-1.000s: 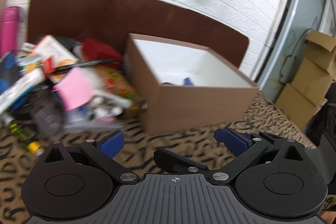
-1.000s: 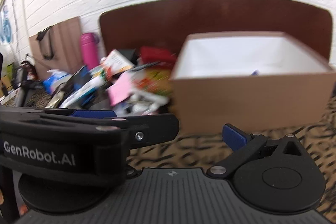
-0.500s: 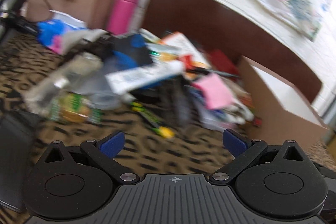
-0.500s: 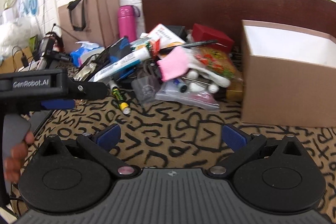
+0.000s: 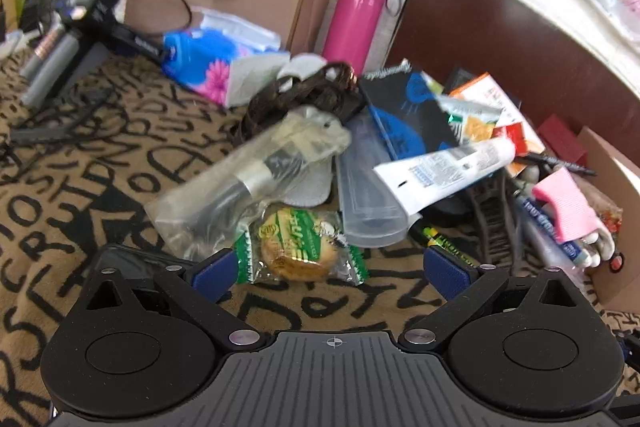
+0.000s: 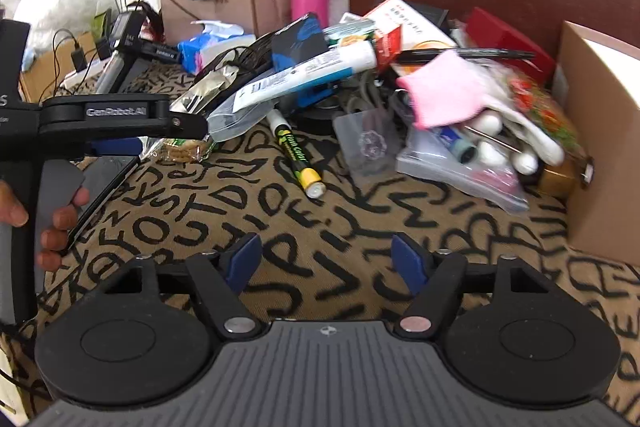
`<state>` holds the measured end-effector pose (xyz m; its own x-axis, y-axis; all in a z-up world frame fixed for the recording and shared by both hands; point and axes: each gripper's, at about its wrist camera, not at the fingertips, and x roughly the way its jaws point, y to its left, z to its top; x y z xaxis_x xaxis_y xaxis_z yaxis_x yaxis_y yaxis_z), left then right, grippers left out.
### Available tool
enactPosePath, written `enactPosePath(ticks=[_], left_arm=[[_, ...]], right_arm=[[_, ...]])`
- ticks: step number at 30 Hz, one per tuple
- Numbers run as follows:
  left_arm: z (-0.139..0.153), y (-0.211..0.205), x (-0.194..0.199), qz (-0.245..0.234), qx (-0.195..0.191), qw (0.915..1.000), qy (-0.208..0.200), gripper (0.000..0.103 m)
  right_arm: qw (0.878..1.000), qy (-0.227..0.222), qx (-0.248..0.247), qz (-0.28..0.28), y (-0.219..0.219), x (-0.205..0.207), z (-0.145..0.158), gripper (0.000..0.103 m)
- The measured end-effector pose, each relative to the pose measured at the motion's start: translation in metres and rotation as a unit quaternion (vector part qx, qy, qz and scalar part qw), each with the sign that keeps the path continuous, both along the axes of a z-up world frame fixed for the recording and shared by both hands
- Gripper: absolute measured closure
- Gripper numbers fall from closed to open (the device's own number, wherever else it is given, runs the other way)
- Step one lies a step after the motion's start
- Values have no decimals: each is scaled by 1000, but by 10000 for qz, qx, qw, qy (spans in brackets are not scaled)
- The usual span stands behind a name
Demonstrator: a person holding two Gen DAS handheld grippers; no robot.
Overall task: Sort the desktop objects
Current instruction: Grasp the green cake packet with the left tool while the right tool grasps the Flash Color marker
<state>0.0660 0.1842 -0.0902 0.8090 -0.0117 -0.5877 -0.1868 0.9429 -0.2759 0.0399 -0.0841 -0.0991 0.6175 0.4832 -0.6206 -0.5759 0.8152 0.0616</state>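
The cardboard box (image 6: 600,131) is cut off at the right edge of both views, its inside hidden, and the clutter pile (image 6: 384,83) beside it on the patterned cloth (image 6: 360,211) overlaps too much to separate fully. A second ago the left gripper (image 5: 328,269) faced the box; now, fingers spread wide, it frames a wrapped biscuit (image 5: 298,251) at the pile's near-left edge. The right gripper (image 6: 326,261) hangs spread and empty.

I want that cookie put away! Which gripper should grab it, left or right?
Left. The left gripper is open right in front of the cookie; the right gripper is open over bare cloth, farther away.
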Motion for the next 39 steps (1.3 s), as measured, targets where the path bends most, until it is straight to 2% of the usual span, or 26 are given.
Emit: enactPosePath(ticks=[10, 13, 17, 18, 20, 21, 26, 32, 37, 39], left_arm=[[-12, 10, 21, -60, -10, 10000, 68, 2], [-12, 10, 24, -12, 83, 9999, 121, 6], [-12, 7, 25, -40, 284, 9994, 185, 18], [-12, 5, 25, -45, 393, 9990, 213, 20], [-12, 2, 24, 1, 588, 9979, 265, 31], [-12, 2, 23, 11, 626, 9977, 276, 33], [-6, 3, 20, 33, 504, 9982, 332, 47], [-1, -2, 6, -142, 382, 9981, 452, 49], [2, -20, -18, -685, 58, 9959, 595, 49], [4, -35, -27, -1014, 82, 9929, 611, 49]], right_arm=[[9998, 3, -157, 131, 27, 30, -11, 42], [9998, -18, -151, 109, 32, 38, -12, 43], [9997, -97, -182, 120, 40, 46, -14, 48], [9997, -105, -183, 98, 43, 47, -14, 51], [9997, -124, -193, 45, 45, 49, -15, 65], [9997, -131, -181, 69, 45, 48, -15, 79], [9993, -182, -290, 177, 43, 38, -13, 82], [9997, 12, -191, 173, 12, 15, -9, 84], [9998, 175, -62, -56, -26, -11, -4, 84], [9995, 280, -38, -122, -38, -20, -4, 84]])
